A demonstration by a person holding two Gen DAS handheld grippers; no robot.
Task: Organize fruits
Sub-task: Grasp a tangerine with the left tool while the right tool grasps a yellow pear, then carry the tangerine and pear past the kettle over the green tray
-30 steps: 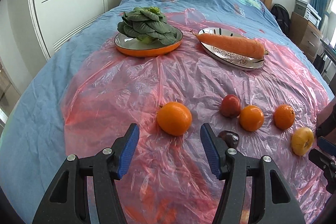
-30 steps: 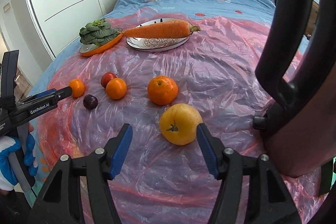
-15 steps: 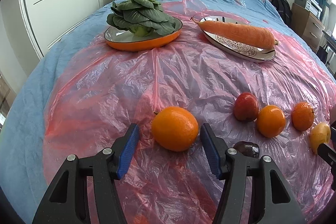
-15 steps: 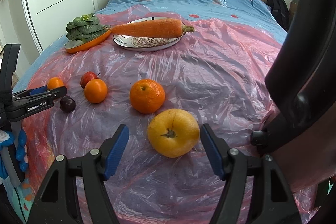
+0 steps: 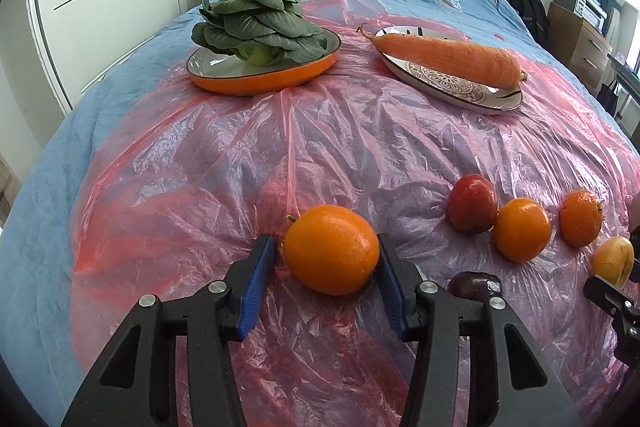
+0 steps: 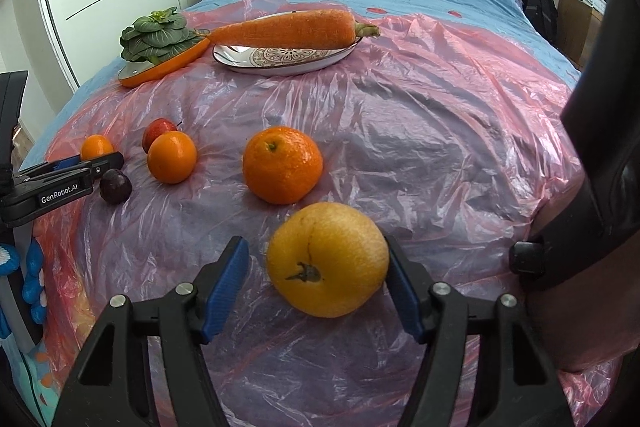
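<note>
You are closing the left hand-held gripper [image 5: 326,259] around the orange [image 5: 331,249] on the bed's plastic sheet [image 5: 280,155], a gap remaining; the right hand-held gripper [image 6: 316,277] is straddling the yellow fruit [image 6: 327,259], wide, narrowing; next, I judge, squeeze and lift.

Left gripper [image 5: 326,259] has been closing around the orange [image 5: 331,249].

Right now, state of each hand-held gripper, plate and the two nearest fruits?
Left hand-held gripper: open, just been closing, orange between jaws.
Right hand-held gripper: open, just been closing, yellow fruit between jaws.
Orange plate: holds greens.
Patterned plate: holds carrot.
</note>
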